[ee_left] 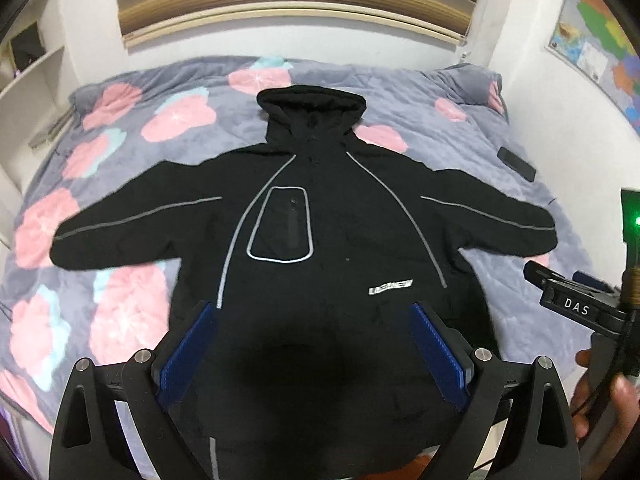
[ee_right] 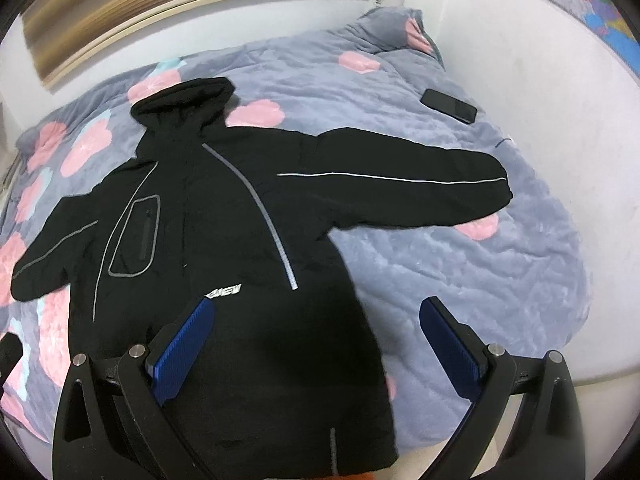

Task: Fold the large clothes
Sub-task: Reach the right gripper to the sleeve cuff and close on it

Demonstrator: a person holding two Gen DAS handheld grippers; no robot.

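Observation:
A large black hooded jacket (ee_left: 320, 200) with grey reflective stripes lies flat and face up on the bed, both sleeves spread out, hood toward the far wall. It also shows in the right wrist view (ee_right: 224, 240). My left gripper (ee_left: 314, 316) is open and empty above the jacket's lower hem. My right gripper (ee_right: 320, 312) is open and empty above the jacket's lower right edge. The right gripper's body (ee_left: 576, 304) shows at the right edge of the left wrist view.
The bed carries a grey quilt (ee_right: 460, 280) with pink flowers. A black phone (ee_right: 450, 106) lies on the quilt near the right sleeve, also in the left wrist view (ee_left: 516, 164). White walls bound the bed behind and to the right.

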